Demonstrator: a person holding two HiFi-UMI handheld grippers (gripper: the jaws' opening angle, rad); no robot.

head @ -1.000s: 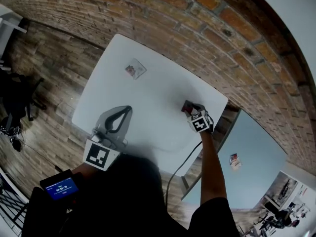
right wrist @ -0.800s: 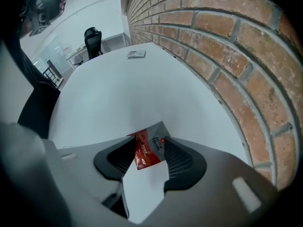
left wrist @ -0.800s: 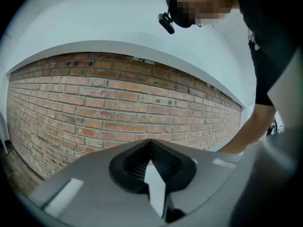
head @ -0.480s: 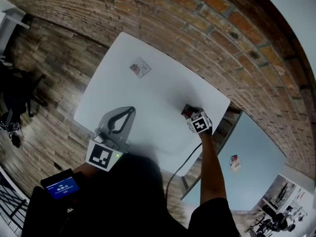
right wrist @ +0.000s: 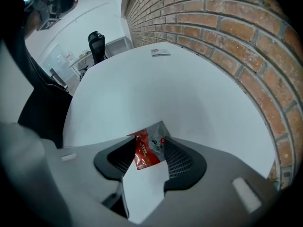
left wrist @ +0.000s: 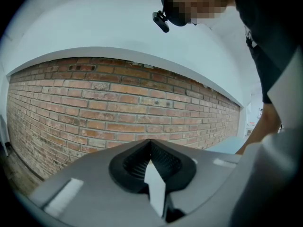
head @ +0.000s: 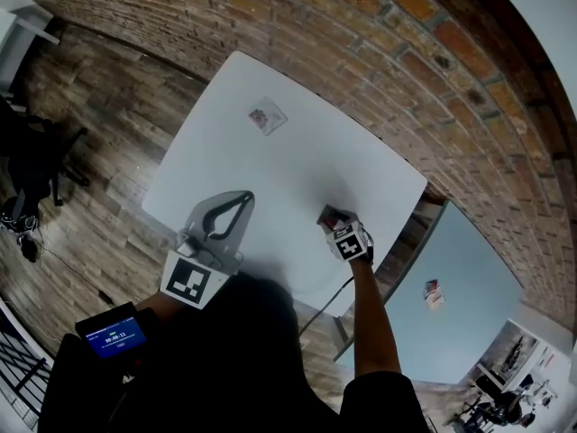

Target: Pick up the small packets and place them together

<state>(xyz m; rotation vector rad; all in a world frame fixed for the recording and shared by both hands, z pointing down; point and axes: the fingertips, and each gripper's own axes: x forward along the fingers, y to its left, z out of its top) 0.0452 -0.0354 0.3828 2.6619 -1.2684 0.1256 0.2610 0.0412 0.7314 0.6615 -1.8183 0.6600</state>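
**Colours and patterns on and around the white table (head: pixel 297 165).**
The near packet (right wrist: pixel 144 156) is red on its left and silver-grey on its right. The far packet (head: pixel 268 116), upper centre, is pale with a reddish patch. The left gripper (head: pixel 245 197) and right gripper (right wrist: pixel 150 142) are grey with black ribbed pads and black-and-white square markers. The brick wall (head: pixel 379 34) is reddish-brown with pale mortar, the plank floor (head: pixel 99 124) brown-grey, and the second table (head: pixel 469 287), lower right, light blue.

Right gripper (right wrist: pixel 150 142) jaws clasp red packet (right wrist: pixel 147 151)
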